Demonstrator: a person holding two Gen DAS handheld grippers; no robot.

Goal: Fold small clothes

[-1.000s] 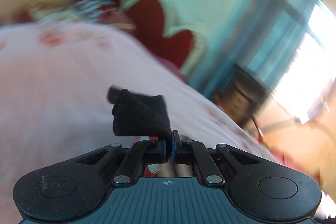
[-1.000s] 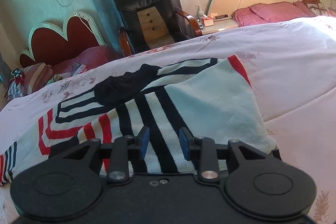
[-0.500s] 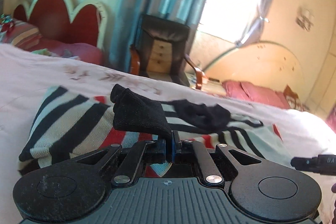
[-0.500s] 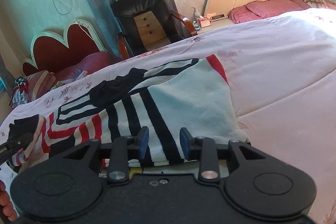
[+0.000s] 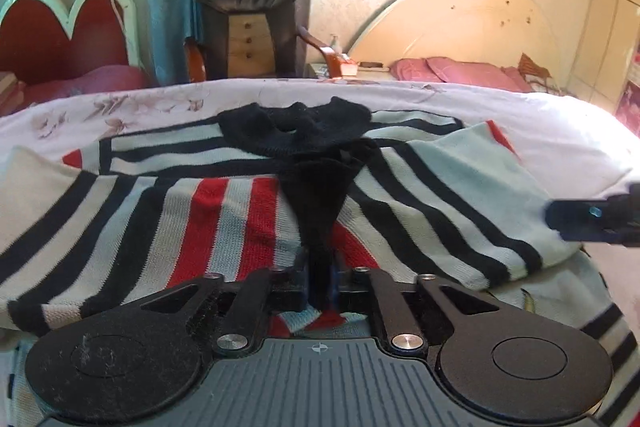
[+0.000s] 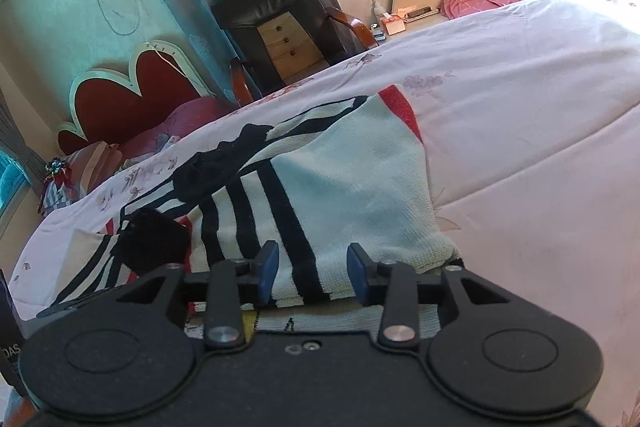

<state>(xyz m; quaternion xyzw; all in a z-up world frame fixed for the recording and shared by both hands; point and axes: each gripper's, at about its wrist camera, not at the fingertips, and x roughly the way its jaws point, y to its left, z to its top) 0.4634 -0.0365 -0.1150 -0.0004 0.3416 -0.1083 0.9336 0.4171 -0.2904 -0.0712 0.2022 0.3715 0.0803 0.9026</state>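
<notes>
A knit sweater (image 5: 460, 195) striped in black, white, red and pale mint lies on the bed, its black collar (image 5: 296, 131) at the far side. One sleeve lies folded across the body. Its black cuff (image 5: 320, 199) runs back between the jaws of my left gripper (image 5: 320, 283), which are opening. In the right wrist view the sweater (image 6: 360, 195) spreads out in front and that cuff (image 6: 154, 241) shows at the left. My right gripper (image 6: 312, 269) hovers over the sweater's near edge. Its jaws are opening and hold nothing. It shows as a dark tip (image 5: 592, 217) at the left view's right edge.
The bed (image 6: 520, 115) has a pale floral cover. Behind it stand a black chair (image 5: 244, 23) with a small wooden drawer unit, a red heart-shaped headboard (image 5: 60, 35), a cream headboard (image 5: 460, 27) with pink pillows, and teal curtains.
My left gripper swung with the cuff across the sweater; the cuff, upright before, now lies flat on it and the jaws have parted. The right gripper's jaws have widened.
</notes>
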